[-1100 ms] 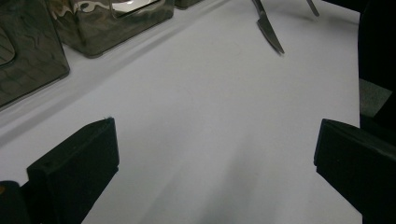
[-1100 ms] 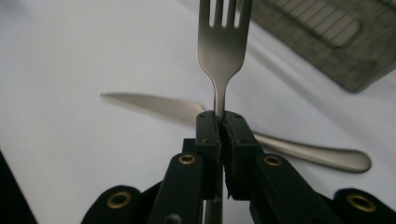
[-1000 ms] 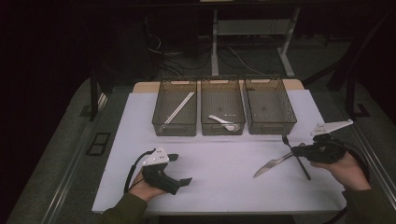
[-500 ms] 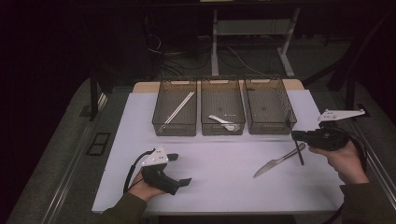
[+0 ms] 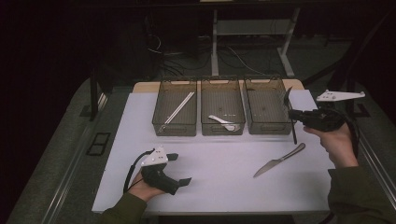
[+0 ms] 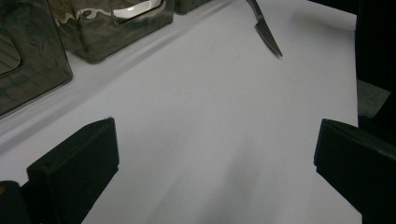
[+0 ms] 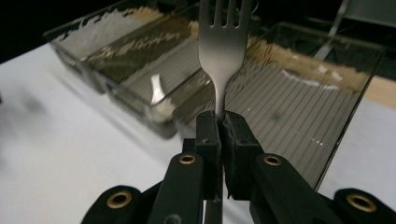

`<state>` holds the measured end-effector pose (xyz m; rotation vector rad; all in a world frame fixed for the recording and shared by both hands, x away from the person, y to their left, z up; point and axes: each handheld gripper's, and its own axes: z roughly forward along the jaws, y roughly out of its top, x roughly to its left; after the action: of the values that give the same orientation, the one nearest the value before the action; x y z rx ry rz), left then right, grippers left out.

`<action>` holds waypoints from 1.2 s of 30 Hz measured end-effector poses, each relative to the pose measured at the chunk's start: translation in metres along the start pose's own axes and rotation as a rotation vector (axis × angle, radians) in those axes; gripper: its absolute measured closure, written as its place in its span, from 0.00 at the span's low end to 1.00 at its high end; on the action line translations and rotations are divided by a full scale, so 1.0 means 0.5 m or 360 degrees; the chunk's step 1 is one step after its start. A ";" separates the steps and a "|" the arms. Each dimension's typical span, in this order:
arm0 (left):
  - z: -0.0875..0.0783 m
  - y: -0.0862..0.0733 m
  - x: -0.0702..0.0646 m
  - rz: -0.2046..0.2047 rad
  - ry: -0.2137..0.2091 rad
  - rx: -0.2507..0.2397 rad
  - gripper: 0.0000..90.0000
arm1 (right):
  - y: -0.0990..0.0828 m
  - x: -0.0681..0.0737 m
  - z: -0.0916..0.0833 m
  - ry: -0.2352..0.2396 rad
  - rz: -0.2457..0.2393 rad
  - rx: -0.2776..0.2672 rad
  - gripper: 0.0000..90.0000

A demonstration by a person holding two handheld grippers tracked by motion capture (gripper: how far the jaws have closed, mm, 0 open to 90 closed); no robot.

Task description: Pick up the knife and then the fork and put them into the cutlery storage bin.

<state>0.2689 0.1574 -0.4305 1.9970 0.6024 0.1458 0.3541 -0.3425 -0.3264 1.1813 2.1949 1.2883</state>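
Right tongs (image 7: 219,123) clamped on fork (image 7: 224,42), apparently over right bin (image 5: 266,109). Left tongs (image 6: 215,154) apart on surface (image 5: 219,172), holding nothing.

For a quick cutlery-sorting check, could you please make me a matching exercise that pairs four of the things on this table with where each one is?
Things:
1. fork
2. knife
3. spoon
4. chopsticks

Places:
A. in the middle bin
B. lying on the white table, in front of the bins
C. clamped in the right tool, lifted by the right bin
D. in the left bin

Pairs: 1-C, 2-B, 3-A, 4-D
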 end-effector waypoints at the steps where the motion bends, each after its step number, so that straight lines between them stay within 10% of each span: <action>1: 0.000 0.000 0.000 -0.0001 -0.0002 0.0000 0.00 | 0.008 -0.002 0.004 -0.0023 -0.0005 -0.0006 0.95; 17: 0.001 0.000 0.000 0.0005 -0.0009 0.0003 0.00 | 0.109 -0.046 0.086 -0.0228 -0.0043 -0.0017 0.95; 36: 0.002 0.000 0.000 0.0004 -0.0016 0.0003 0.00 | 0.053 -0.101 0.176 -0.0268 -0.0012 0.0260 0.94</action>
<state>0.2691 0.1567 -0.4311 1.9995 0.5940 0.1365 0.4529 -0.3266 -0.3571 1.2893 2.2110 0.9830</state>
